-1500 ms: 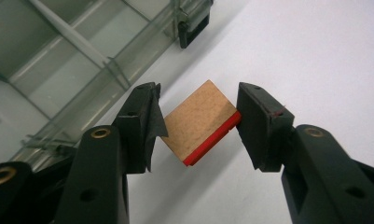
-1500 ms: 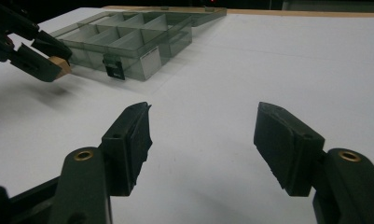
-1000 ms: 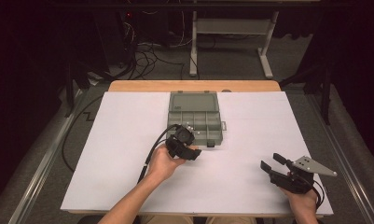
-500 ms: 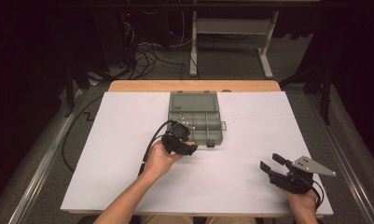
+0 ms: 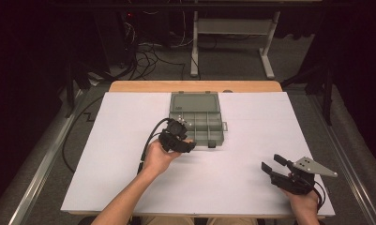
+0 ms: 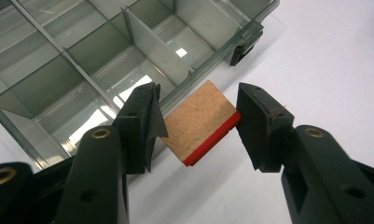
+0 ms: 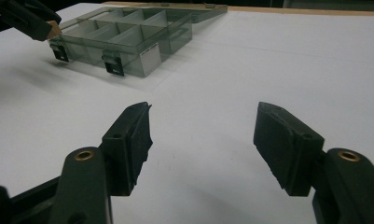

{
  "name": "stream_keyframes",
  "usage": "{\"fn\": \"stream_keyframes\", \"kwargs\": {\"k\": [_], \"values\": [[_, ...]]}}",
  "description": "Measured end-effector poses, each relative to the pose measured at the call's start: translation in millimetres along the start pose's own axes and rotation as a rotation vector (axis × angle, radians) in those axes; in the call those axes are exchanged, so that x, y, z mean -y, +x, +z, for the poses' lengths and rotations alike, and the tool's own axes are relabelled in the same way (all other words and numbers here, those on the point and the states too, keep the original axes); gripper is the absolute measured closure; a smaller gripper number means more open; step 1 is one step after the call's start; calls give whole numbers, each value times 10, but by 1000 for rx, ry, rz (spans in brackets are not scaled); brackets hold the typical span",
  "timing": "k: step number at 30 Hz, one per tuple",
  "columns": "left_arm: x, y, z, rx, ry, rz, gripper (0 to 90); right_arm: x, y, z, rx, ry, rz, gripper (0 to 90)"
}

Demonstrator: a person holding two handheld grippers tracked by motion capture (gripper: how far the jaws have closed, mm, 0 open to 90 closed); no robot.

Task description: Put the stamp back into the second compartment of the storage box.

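Moved: left hand-held gripper (image 5: 188, 140) has crept toward the organizer box (image 5: 197, 118) at frame centre; right hand-held gripper (image 5: 274, 165) unchanged, lower right, jaws apart, empty
Table (image 5: 129, 140): white
Box: lid open, visible compartments look empty
Block (image 6: 201, 121): wooden, red-edged, clamped in the left jaws, at the box's near wall
Tip: clear the wall, centre over one compartment, then release

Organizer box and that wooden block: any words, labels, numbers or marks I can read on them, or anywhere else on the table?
No readable text anywhere.
Organizer box: a small pale label on its front wall looks blank in the right gripper view.
Wooden block, between the left gripper jaws: plain wood with a red edge, no marking.
White table cover: no print.
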State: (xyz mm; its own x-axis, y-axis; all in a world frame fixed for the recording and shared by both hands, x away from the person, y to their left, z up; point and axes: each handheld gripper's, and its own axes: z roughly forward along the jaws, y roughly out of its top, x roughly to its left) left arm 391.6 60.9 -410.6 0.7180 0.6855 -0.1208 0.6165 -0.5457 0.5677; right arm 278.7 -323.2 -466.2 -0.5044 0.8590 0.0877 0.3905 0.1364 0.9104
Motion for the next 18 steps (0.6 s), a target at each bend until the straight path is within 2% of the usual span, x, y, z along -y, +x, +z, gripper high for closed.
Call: {"fn": "stream_keyframes", "kwargs": {"k": [6, 9, 15, 18], "values": [[-24, 37, -7, -4, 6, -6, 497, 0, -1, 0, 0, 0, 0, 366], [-94, 44, -64, 4, -11, -8, 497, 0, -2, -1, 0, -1, 0, 365], [-166, 67, -69, -8, -7, -6, 497, 0, -2, -3, -2, -1, -1, 366], [-198, 100, -65, 1, -14, -19, 497, 0, -4, -3, -2, 0, 0, 366]]}}
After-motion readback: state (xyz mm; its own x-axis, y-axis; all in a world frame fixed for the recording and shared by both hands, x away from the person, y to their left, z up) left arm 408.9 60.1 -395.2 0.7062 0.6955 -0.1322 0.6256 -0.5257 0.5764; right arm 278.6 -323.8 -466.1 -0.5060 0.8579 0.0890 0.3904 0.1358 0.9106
